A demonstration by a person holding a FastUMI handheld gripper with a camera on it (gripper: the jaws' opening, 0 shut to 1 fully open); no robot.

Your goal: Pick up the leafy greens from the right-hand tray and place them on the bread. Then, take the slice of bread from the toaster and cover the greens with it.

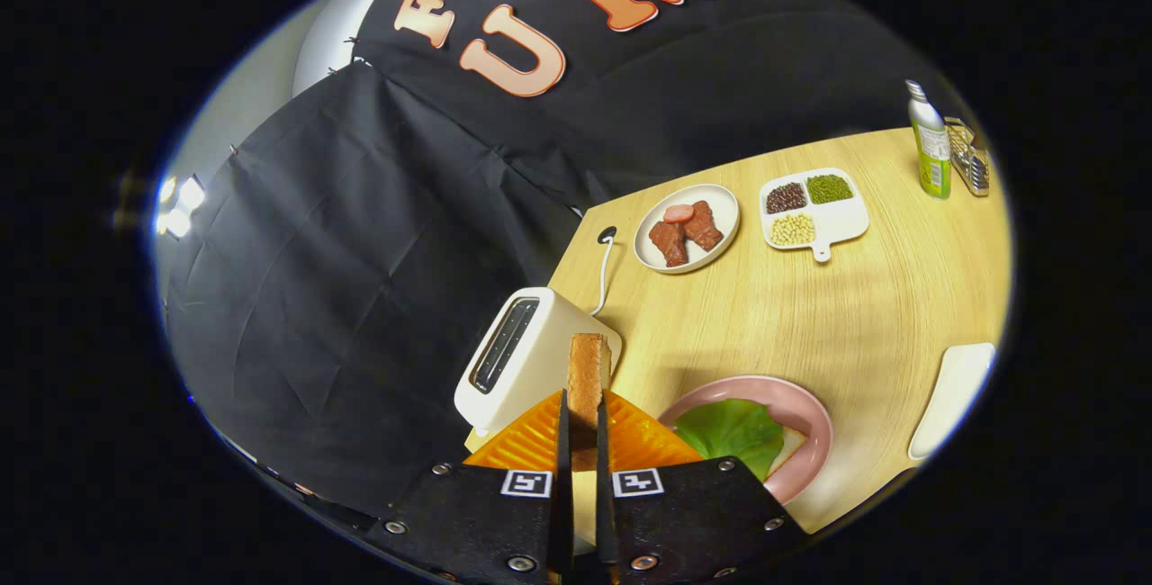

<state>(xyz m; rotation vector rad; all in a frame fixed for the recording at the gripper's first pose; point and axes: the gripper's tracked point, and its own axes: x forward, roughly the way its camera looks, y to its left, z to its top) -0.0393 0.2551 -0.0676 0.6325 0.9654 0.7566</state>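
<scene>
1. Bread slice (589,369) stands upright on edge at the lower middle of the frame, pinched between the two fingers of the tool (583,427), which are clamped on its flat sides; its toasted top edge rises above the fingertips.
2. Just left of the slice sits the white toaster (522,360), tilted in the view, with its dark slot facing up and a white cord (603,274) running from behind it to a hole in the tabletop (855,315).
3. Right of the fingers, low in the frame, a pink plate (805,423) carries the leafy greens (733,427), which lie on top of another piece of bread (787,450) whose pale corner shows at the greens' right side.
4. Farther right, at the frame's edge, lies a white tray (954,396).
5. In the upper middle, a round white plate (729,216) holds pieces of meat (688,229).
6. Beside it to the right, a divided white dish (841,225) holds dark, green and pale beans in separate compartments.
7. At the upper right stand a green bottle (930,148) and, just beside it, a small wire rack (970,157).
</scene>
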